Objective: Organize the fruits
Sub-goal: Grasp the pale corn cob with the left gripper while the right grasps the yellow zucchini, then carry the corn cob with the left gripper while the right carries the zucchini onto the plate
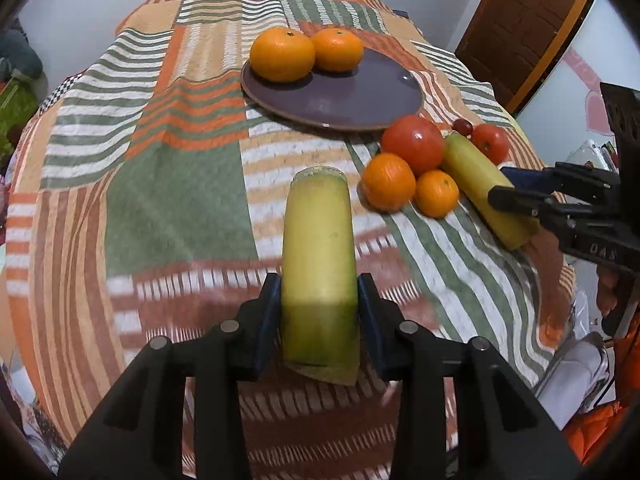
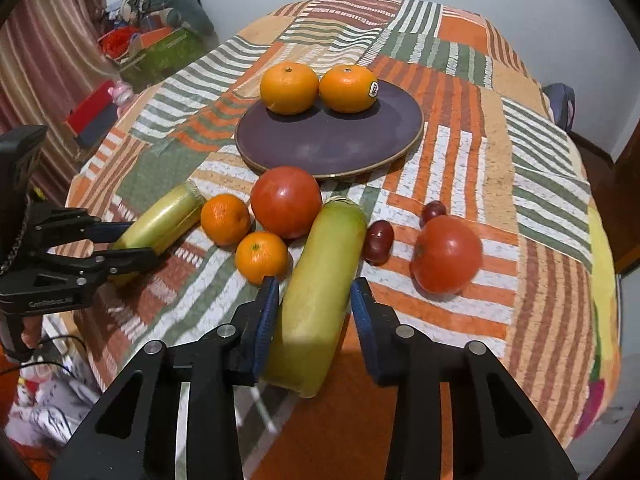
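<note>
Two yellow-green cylindrical fruit pieces are each gripped. My left gripper (image 1: 320, 312) is shut on one piece (image 1: 318, 232), its pads pressing both sides. My right gripper (image 2: 314, 304) is shut on the other piece (image 2: 324, 280), which lies tilted on the cloth. Each gripper also shows in the other's view: the right gripper (image 1: 500, 184) and the left gripper (image 2: 140, 242). A purple plate (image 2: 332, 140) farther back carries two large oranges (image 2: 289, 88). Between the pieces lie a big tomato (image 2: 286, 202) and two small oranges (image 2: 225, 219).
A second tomato (image 2: 446, 254) and two dark red grapes (image 2: 378, 240) lie right of my right gripper. The patchwork cloth (image 2: 480, 160) covers the rounded table. Boxes and clutter (image 2: 152, 44) sit beyond the left edge, and a brown door (image 1: 520, 20) stands at the far right.
</note>
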{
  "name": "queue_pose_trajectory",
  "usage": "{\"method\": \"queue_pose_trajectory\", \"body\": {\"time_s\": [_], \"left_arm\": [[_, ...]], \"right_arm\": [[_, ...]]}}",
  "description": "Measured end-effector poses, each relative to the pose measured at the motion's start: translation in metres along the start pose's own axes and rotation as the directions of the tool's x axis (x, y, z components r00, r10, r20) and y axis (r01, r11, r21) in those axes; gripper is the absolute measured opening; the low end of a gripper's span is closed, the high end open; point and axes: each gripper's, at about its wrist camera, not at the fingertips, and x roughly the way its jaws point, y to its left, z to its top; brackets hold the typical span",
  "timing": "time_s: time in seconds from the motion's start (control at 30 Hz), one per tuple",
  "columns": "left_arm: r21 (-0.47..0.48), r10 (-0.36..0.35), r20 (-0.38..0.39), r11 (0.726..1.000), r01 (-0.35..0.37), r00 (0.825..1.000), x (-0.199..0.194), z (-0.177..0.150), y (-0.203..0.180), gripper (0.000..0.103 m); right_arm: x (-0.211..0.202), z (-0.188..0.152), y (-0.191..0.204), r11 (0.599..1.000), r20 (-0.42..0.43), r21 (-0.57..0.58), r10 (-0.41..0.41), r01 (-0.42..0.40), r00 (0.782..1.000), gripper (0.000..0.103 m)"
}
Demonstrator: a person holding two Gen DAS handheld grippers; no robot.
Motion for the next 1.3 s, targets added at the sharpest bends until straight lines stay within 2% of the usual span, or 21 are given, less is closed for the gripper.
{"method": "queue_pose_trajectory", "body": {"time_s": [0.2, 0.77, 0.97, 1.3], "left_arm": [[-0.030, 0.004, -0.007, 1.000, -0.005, 1.000, 0.000, -0.003, -0.002, 0.038], [-0.047, 0.020, -0.002, 0.999, -0.021, 1.000, 0.027, 0.027, 0.001, 0.039], [-0.049, 0.044, 0.018, 0.998, -0.043, 0.999, 0.018, 0.029, 0.002, 0.038], [-0.063, 0.059, 0.169, 0.997, -0.049, 0.984, -0.037, 0.051, 0.005, 0.038]], "right_arm": [[-0.007, -0.009, -0.004, 1.000, -0.014, -0.013, 0.009, -0.009, 1.000, 0.032], [0.025, 0.013, -0.010, 1.000, -0.055, 0.009, 0.023, -0.023, 0.998, 0.035], [0.016, 0.012, -0.009, 1.000, -0.016, 0.009, 0.014, -0.013, 1.000, 0.034], [-0.032, 0.031, -0.020, 0.999, 0.145, 0.041, -0.001, -0.005, 0.989, 0.032]]}}
